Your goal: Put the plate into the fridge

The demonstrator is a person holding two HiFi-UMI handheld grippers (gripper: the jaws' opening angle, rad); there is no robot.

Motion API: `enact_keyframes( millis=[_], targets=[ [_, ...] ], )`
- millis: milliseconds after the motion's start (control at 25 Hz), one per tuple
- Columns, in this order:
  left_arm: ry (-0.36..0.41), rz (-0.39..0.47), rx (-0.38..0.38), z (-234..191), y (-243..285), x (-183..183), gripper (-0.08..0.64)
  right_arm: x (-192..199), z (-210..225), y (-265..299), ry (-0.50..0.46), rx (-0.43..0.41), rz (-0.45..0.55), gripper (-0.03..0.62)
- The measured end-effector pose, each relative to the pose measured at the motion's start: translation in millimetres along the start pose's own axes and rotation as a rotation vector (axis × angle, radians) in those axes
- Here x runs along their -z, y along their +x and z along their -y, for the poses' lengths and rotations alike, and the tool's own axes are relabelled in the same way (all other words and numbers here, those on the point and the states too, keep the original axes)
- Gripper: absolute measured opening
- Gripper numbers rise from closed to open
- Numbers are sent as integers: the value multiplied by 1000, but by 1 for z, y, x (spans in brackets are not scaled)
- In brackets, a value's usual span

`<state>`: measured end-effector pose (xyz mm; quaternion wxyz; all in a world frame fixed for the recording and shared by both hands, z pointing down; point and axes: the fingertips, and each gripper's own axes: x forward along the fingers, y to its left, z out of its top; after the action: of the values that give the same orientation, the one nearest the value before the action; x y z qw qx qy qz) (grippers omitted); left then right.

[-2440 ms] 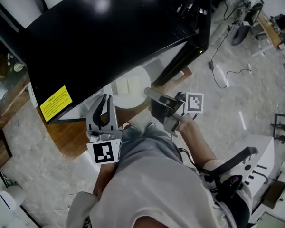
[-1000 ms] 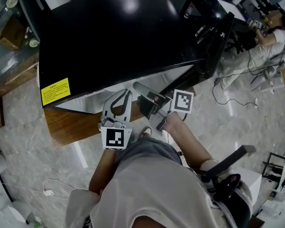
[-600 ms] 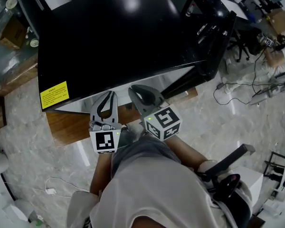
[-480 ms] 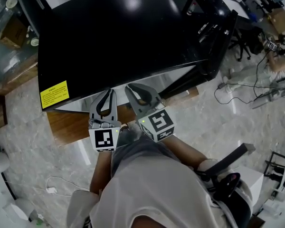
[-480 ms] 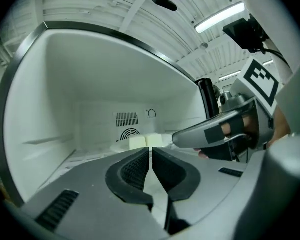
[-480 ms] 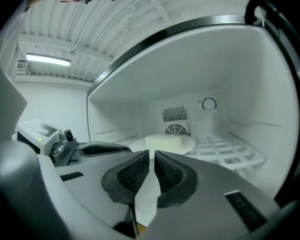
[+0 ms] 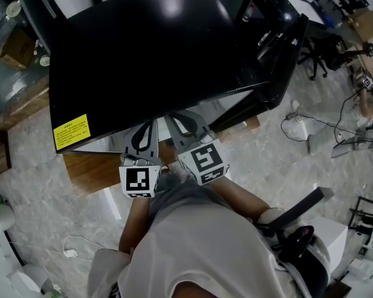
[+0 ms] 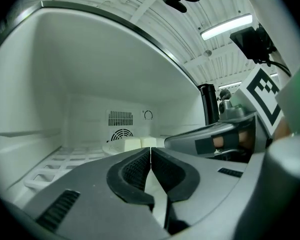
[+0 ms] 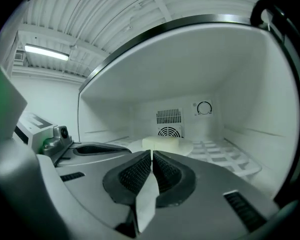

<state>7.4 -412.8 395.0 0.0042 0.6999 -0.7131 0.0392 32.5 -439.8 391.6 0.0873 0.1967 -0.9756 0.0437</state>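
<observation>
The white plate (image 8: 112, 147) (image 9: 191, 145) carries pale blocks (image 8: 140, 143) (image 9: 161, 143) and rests on the wire shelf (image 9: 225, 156) deep inside the white fridge, in front of the fan grille. Both grippers are level at the fridge mouth, well short of the plate. My left gripper (image 8: 150, 150) (image 7: 148, 126) is shut with nothing in it. My right gripper (image 9: 152, 155) (image 7: 176, 120) has just been closing and its pads now meet on nothing. The head view hides the plate under the black fridge top (image 7: 149, 48).
The fridge stands on a low wooden base (image 7: 90, 169) on a marble floor, and its black door (image 7: 280, 39) hangs open to the right. A yellow label (image 7: 70, 132) marks its front left corner. Cables and chairs lie at the far right.
The right gripper has rolled so that its marker cube faces up, and its jaws have closed. The left gripper shifted a little sideways. The plate seen at the fridge mouth earlier is no longer in the head view.
</observation>
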Motion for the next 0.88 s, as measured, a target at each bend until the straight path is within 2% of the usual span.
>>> enact_keyframes(
  millis=[440,760,880],
  targets=[
    [-35,1,9,14,-3,-4,23,-1,9,-16,31,10,41,28],
    [-99,29,-44,45,-21,-8,23,1,17,-54,-47,55,53,21],
    [-99,-4,-94,49,-38,4,23,15,10,-69,-19,39,38,18]
  ],
)
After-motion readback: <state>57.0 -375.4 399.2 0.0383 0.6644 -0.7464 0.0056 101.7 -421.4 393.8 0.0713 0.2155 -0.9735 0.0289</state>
